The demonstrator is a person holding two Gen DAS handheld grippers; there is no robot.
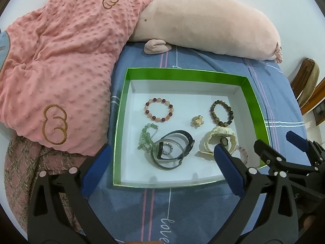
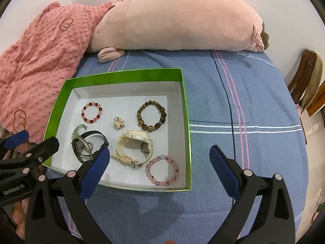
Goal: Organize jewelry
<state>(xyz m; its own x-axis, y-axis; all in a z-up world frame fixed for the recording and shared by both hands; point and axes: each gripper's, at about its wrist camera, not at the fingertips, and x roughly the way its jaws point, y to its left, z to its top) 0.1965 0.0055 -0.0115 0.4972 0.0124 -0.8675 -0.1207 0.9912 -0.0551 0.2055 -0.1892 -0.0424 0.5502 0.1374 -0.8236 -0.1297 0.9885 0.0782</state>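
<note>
A green box [image 1: 251, 93] [image 2: 187, 109] with a white floor lies on the blue bedsheet. In it lie a red-and-pink bead bracelet [image 1: 158, 109] [image 2: 92, 112], a brown bead bracelet [image 1: 221, 112] [image 2: 151, 116], a gold flower brooch [image 1: 197, 121] [image 2: 118, 122], a green stone bracelet [image 1: 146, 137] [image 2: 78, 131], a black watch with metal bangles [image 1: 172, 151] [image 2: 89, 145], a cream watch [image 1: 218, 142] [image 2: 133, 145] and a pale pink bead bracelet [image 2: 162, 169] [image 1: 242, 152]. My left gripper [image 1: 162, 158] is open above the box's near side. My right gripper [image 2: 160, 162] is open above the box's near right corner. Both are empty.
A pink dotted blanket [image 1: 61, 65] [image 2: 40, 65] lies left of the box. A long pink plush pillow [image 1: 203, 22] [image 2: 172, 20] lies along the wall behind it. A wooden chair [image 2: 306, 81] stands at the right of the bed.
</note>
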